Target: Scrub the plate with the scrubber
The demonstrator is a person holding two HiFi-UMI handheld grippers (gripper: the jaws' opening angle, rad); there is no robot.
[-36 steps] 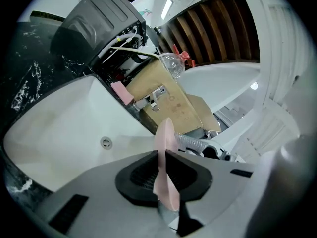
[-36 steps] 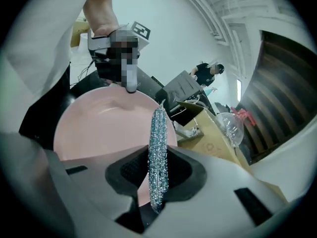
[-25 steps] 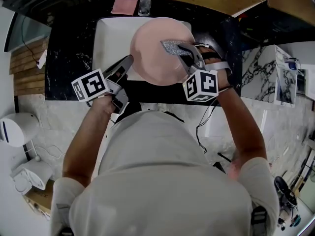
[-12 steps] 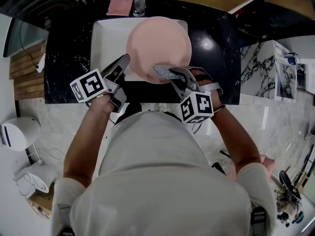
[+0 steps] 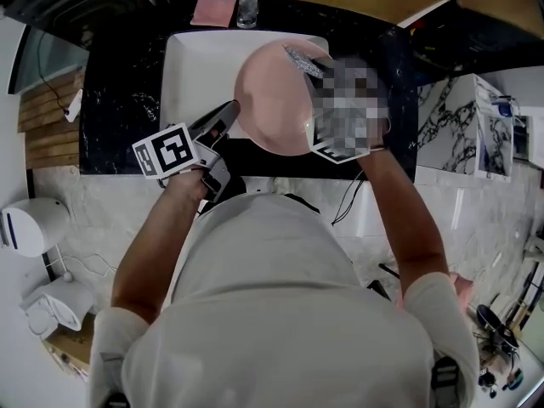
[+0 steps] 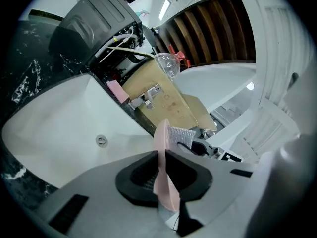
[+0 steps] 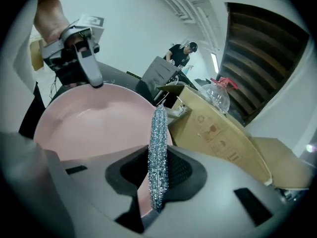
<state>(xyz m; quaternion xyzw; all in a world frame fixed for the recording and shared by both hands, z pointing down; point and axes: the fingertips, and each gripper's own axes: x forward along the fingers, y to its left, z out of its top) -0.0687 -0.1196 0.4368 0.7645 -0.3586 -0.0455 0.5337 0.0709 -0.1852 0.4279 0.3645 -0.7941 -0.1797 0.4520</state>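
Setting: seen from above, a white sink (image 5: 191,75) is set in a black counter at the upper middle of the frame.
Plate: a pink plate (image 5: 268,100) is held tilted over the sink's right half, in the upper centre of the head view.
Left gripper: the left gripper (image 6: 161,175) reaches in from the lower left. Its jaws are nearly together, pinching the plate's lower left rim, which stands edge-on between the pads.
Right gripper: the right gripper (image 7: 157,182) comes in from the right of the plate. Its jaws are clamped on a silvery mesh scrubber (image 7: 158,152), which stands thin and upright between them.
Scrubber and plate: the scrubber's free end lies against the plate's inner face near the upper right rim, well apart from the left gripper's hold on the opposite edge.
Behind: a clear glass (image 5: 247,7) and a pink cloth (image 5: 214,11) sit on the counter just beyond the sink, at the top of the frame.
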